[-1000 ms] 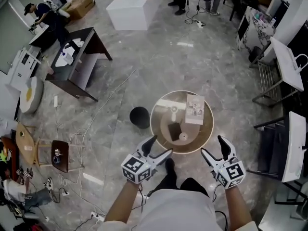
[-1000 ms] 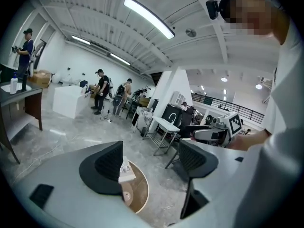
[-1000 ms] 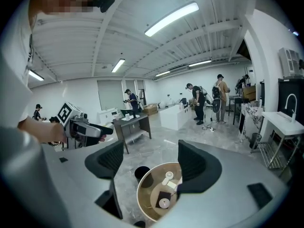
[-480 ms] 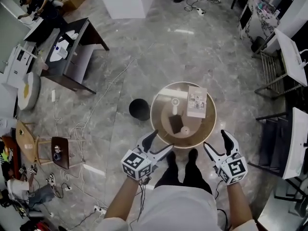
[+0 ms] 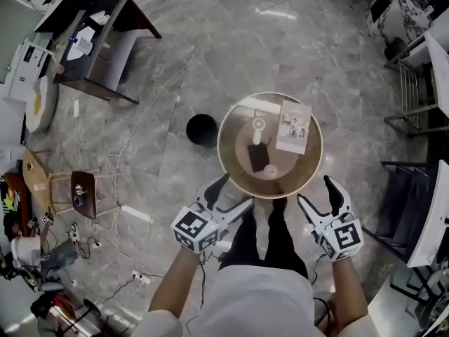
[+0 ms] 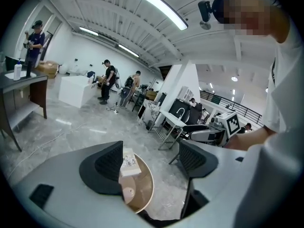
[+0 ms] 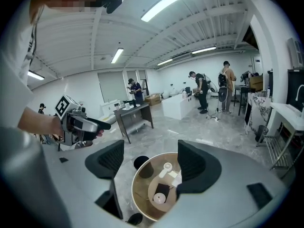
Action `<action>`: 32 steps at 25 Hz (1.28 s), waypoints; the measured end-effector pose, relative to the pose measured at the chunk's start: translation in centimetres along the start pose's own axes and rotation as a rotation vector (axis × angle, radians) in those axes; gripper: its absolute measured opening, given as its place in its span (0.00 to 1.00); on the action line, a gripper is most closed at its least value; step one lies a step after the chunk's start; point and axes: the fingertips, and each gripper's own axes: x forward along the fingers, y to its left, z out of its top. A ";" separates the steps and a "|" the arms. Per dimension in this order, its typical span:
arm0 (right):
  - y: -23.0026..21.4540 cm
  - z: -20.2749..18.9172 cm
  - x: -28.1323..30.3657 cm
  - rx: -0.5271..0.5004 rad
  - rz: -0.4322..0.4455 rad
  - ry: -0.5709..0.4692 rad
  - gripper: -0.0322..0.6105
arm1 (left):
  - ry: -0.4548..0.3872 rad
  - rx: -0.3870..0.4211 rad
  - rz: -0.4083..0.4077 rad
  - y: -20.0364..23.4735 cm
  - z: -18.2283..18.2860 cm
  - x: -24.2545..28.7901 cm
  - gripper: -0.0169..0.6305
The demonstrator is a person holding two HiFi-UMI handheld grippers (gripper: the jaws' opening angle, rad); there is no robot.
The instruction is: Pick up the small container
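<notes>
Small container (image 5: 270,169), round and white, sits on the near part of the round table (image 5: 223,128), just beside the near corner of a flat black rectangle (image 5: 257,157). No jaw touches it. Left gripper (image 5: 235,192): jaws wide apart, nothing between the pads, held in the air at the table's near-left edge. Right gripper (image 5: 315,190): jaws also wide, empty, at the near-right edge, level with the left one. Both gripper views show the table top far off past the gaping jaws.

Also on the table: a white fan-like gadget (image 5: 257,128) behind the black rectangle and a printed booklet (image 5: 294,126) on the far right part. The person's legs stand between the grippers, at the table's near rim. On the floor, a black round bin (image 5: 202,130) is just left of the table. Loose cables (image 5: 112,188) run further left, with a small wooden stool (image 5: 83,195) beside them. A dark desk (image 5: 105,37) stands at far left.
</notes>
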 end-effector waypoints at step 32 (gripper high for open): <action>-2.7 -27.8 16.1 -0.005 0.267 0.258 0.59 | 0.198 -0.049 0.051 9.1 -26.3 14.7 0.60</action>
